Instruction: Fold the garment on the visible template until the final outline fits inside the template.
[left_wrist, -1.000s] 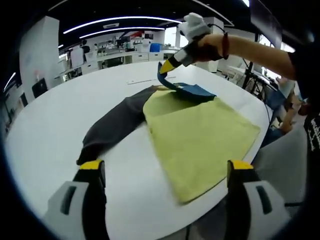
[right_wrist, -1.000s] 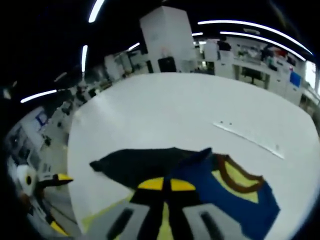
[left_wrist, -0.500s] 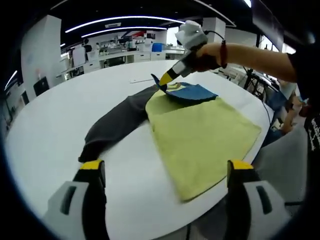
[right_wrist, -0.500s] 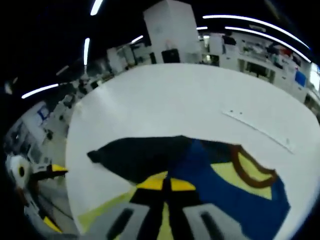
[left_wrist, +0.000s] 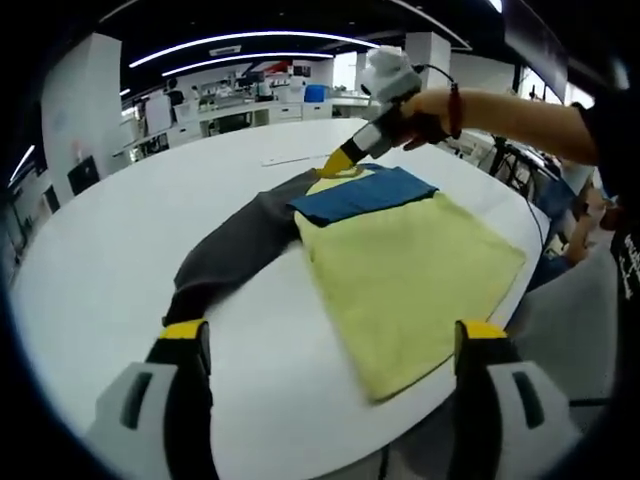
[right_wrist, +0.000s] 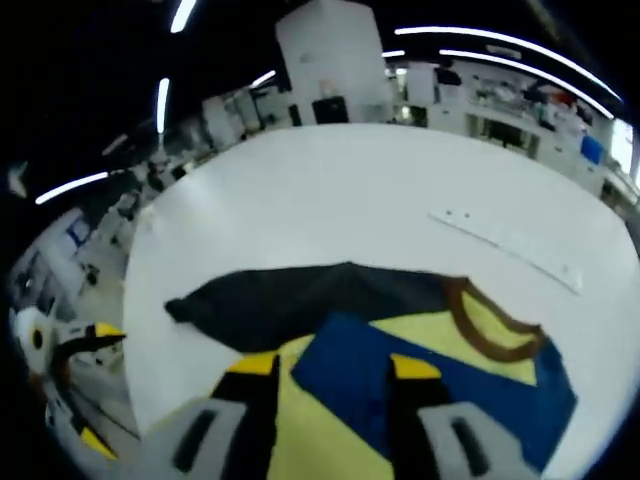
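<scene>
Two jaws of the right gripper (left_wrist: 335, 165) stand apart over the blue sleeve (left_wrist: 362, 192), laid across the yellow garment (left_wrist: 405, 275) as a fold; left gripper (left_wrist: 330, 345) hangs wide open nearer.

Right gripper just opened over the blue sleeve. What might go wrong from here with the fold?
The dark sleeve trails far across the white table, unfolded; leaving it would likely fail the outline. The garment reaches close to the table's near edge, so a tug toward the person might slide it off. The blue sleeve lies loosely between the open right gripper's jaws; pulling away low could drag it back open.
</scene>
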